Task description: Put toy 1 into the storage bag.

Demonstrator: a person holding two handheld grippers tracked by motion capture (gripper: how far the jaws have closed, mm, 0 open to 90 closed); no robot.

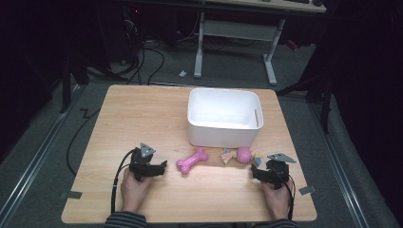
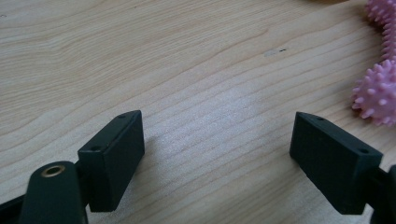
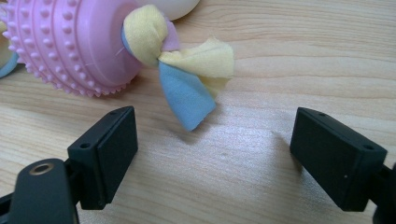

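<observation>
A pink spiky bone toy [image 1: 192, 160] lies on the wooden table [image 1: 142, 118], just right of my left gripper [image 1: 164, 166]. That gripper is open over bare wood, and the bone toy's knobbly end [image 2: 376, 91] shows at the right edge of the left gripper view. A pink studded ball with knotted cloth tails [image 1: 242, 155] lies in front of the white bin [image 1: 223, 116]. My right gripper [image 1: 253, 172] is open just short of its yellow and blue cloth tail [image 3: 191, 79], with nothing between its jaws.
The white bin stands open at the table's far middle, its inside bare. A desk frame [image 1: 235, 42] and cables [image 1: 138, 57] are on the floor beyond the table. Tape marks [image 1: 70, 194] sit near the front corners.
</observation>
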